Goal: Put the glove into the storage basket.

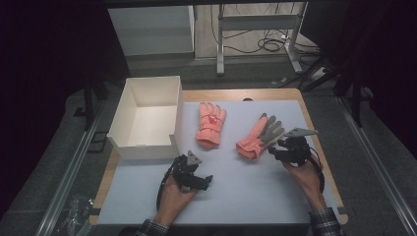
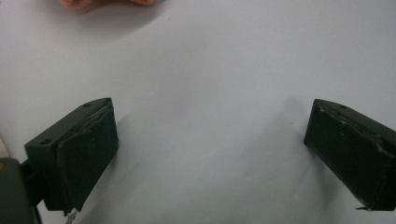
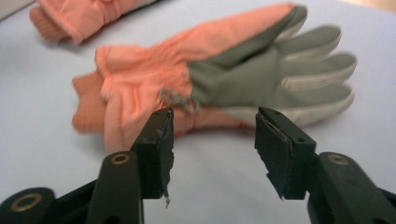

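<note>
Gloves: two, pink, one [image 1: 210,125] back up, one [image 1: 259,136] palm up, laid on tabletop [image 1: 255,191]. One white box [image 1: 146,118]. Two hand-held grippers, left [image 1: 204,181] and right [image 1: 276,147], both held wide, nothing gripped.

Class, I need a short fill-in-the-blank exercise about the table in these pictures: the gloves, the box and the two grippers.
1. The white box stands at the table's ____ side.
2. The number of gloves on the table is ____.
3. The glove with the grey palm lies in front of the ____ gripper.
4. The left gripper holds ____.

Missing words: left; two; right; nothing
</note>
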{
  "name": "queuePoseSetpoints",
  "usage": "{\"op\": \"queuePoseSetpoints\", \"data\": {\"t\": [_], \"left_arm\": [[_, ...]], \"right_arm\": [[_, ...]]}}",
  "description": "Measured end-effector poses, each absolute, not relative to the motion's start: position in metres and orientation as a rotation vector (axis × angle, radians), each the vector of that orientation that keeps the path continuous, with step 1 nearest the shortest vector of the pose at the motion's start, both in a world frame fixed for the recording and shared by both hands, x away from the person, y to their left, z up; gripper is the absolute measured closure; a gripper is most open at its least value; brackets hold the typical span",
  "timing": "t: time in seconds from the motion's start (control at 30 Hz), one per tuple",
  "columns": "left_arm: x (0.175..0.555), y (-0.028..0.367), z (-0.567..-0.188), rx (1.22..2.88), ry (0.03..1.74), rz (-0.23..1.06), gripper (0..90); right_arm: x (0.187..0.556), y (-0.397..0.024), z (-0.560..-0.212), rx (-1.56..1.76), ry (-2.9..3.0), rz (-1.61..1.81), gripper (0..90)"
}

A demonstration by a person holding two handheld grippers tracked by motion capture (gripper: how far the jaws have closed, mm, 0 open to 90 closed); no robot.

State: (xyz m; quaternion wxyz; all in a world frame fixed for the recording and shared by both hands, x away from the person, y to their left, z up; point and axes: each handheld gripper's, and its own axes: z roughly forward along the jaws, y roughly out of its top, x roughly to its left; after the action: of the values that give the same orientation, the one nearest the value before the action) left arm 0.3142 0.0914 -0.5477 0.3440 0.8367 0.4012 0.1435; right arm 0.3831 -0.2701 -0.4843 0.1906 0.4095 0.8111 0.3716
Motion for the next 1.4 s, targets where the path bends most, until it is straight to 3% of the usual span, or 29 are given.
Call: {"op": "queuePoseSetpoints", "data": {"t": [0.13, 0.3, 0.37, 0.4, 0.63, 0.83, 0.87, 1.0, 1.4], "left_arm": [[0.314, 0.091, -0.548, 2.174, 1.042, 0.373, 2.8], [0.314, 0.091, -0.548, 2.174, 1.042, 0.373, 2.8], [0.314, 0.091, -0.548, 2.173, 1.042, 0.372, 2.8], [0.314, 0.091, -0.548, 2.173, 1.042, 0.373, 2.8], [0.314, 0.091, -0.548, 2.174, 1.041, 0.373, 2.8], [0.314, 0.091, -0.548, 2.173, 1.042, 0.373, 2.8], [0.314, 0.091, -0.548, 2.174, 1.042, 0.373, 2.8], [0.314, 0.091, -0.548, 2.17, 1.043, 0.373, 2.8], [0.314, 0.091, -0.548, 2.169, 1.044, 0.372, 2.8]], "right_arm": [[0.402, -0.264, -0.476, 1.169, 2.267, 1.045, 54.3], [0.421, -0.259, -0.473, 1.214, 2.265, 1.043, 55.8], [0.432, -0.254, -0.475, 1.24, 2.263, 1.019, 54.4], [0.44, -0.251, -0.478, 1.268, 2.251, 1.012, 48.5], [0.455, -0.243, -0.497, 1.331, 2.243, 0.91, 47.7], [0.454, -0.236, -0.503, 1.29, 2.231, 0.818, 68.5], [0.454, -0.237, -0.504, 1.314, 2.227, 0.829, 77.1], [0.455, -0.237, -0.504, 1.328, 2.236, 0.84, 84.6], [0.448, -0.245, -0.493, 1.305, 2.234, 0.938, 86.5]]}}
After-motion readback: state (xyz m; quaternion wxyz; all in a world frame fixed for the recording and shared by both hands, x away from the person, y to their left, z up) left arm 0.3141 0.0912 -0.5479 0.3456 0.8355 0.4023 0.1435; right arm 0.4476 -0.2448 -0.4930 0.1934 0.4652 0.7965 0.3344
